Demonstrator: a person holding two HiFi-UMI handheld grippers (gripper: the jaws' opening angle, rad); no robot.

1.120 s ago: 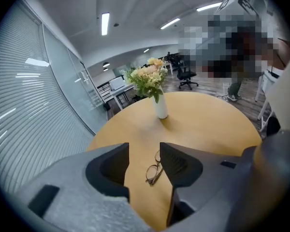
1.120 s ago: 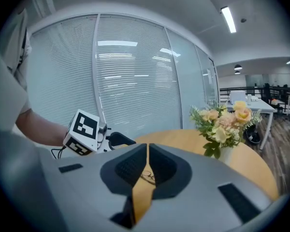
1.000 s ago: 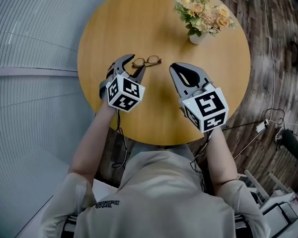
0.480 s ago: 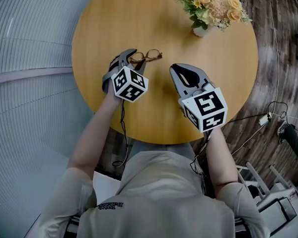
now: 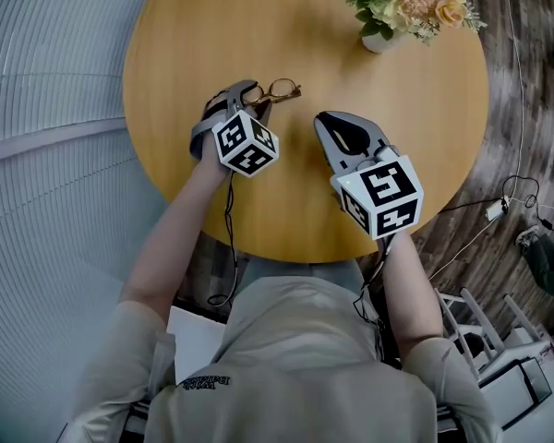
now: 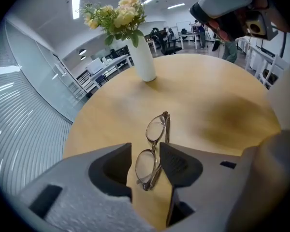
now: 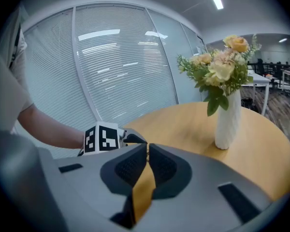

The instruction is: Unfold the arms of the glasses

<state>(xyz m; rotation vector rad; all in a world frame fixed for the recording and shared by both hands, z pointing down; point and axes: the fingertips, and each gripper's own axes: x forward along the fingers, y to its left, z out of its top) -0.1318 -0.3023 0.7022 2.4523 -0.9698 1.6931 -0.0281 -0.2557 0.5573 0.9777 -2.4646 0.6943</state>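
Note:
Folded thin-framed glasses lie on the round wooden table, arms tucked against the lenses. My left gripper is at their left end. In the left gripper view the glasses run away from me, and the near lens sits between the jaws of my left gripper, which stands open with a small gap on each side. My right gripper rests to the right of the glasses, apart from them. Seen in its own view, my right gripper is shut on nothing.
A white vase of yellow and peach flowers stands at the far right of the table; it also shows as the vase and the vase. A glass wall with blinds is at the left. Cables lie on the wooden floor at the right.
My left gripper has moved forward to the glasses and its jaws now straddle their near lens. The right gripper has hardly moved.

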